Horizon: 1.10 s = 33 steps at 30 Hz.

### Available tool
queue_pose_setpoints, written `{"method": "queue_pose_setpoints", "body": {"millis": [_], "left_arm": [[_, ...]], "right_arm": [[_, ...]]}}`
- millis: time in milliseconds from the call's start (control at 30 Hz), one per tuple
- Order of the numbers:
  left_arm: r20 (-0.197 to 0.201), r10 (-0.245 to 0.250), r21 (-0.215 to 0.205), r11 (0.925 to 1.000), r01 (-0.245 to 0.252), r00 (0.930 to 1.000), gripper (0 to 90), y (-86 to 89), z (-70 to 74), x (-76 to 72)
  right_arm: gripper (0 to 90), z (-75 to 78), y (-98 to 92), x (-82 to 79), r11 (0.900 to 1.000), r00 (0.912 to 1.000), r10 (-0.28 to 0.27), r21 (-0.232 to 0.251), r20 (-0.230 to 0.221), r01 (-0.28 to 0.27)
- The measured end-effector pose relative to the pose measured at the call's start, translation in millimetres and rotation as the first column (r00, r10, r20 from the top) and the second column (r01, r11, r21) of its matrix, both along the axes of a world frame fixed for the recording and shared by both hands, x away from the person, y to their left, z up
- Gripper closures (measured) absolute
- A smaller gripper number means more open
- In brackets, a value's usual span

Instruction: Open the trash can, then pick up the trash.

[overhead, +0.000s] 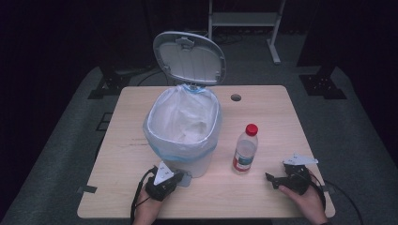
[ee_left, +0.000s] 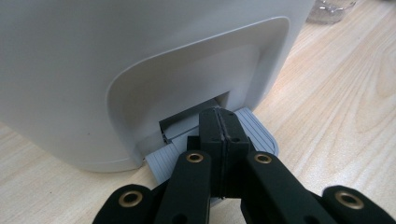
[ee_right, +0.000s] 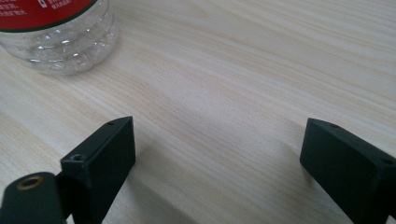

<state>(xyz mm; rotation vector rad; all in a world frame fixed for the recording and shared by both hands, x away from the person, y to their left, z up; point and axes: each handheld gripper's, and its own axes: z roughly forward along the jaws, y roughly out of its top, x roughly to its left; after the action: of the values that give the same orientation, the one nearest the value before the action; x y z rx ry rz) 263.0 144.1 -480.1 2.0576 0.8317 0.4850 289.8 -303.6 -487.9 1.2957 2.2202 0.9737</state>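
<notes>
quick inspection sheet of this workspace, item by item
surface: light wood table, with a round hole near its far edge
job's things: white pedal bin, lid up, lined with a clear bag; grey pedal at its base; bottle with red cap upright to the right of the bin
clutter: nothing seen
grippers: left gripper shut, its tips on the pedal; right gripper open, low over bare wood near the bottle, nothing between the jaws
cables: black cable loops from the left gripper; another trails off the table's right edge
surroundings: dark room, grey floor, metal frame behind
</notes>
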Motion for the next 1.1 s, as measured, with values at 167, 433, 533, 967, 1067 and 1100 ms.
{"method": "queue_pose_setpoints", "body": {"millis": [167,433,533,967,1067,1100], "left_arm": [[0.002,0.0,-0.001,1.0,0.0,1.0,90.0,0.0,0.0,-0.2],[0.019,0.01,0.018,0.9998,-0.011,0.9998,89.3,-1.5,0.1,-2.0],[0.011,0.006,0.009,0.9999,-0.006,0.9999,88.8,-0.5,0.1,-1.0],[0.001,0.006,-0.001,1.0,-0.006,1.0,88.4,0.9,0.4,-0.3],[-0.004,0.007,-0.007,1.0,-0.007,1.0,87.4,1.4,0.3,0.0],[-0.004,0.015,-0.014,0.9998,-0.015,0.9999,87.0,1.9,0.1,0.3]], "right_arm": [[9.2,0.0,0.0,0.0,1.0,1.0,0.0,0.0,0.0,0.0],[9.4,0.2,0.1,-0.4,1.0,0.9999,-0.017,0.003,-0.003,0.017],[9.4,0.3,-0.3,-0.7,1.0,0.9999,-0.012,0.004,-0.002,0.012],[9.9,11.2,1.3,-5.4,0.996,0.9988,0.041,0.076,0.025,-0.043],[10.0,14.2,2.6,-6.5,0.994,0.9981,0.054,0.091,0.028,-0.057],[10.0,15.3,3.0,-7.0,0.994,0.9979,0.057,0.095,0.029,-0.06]]}}
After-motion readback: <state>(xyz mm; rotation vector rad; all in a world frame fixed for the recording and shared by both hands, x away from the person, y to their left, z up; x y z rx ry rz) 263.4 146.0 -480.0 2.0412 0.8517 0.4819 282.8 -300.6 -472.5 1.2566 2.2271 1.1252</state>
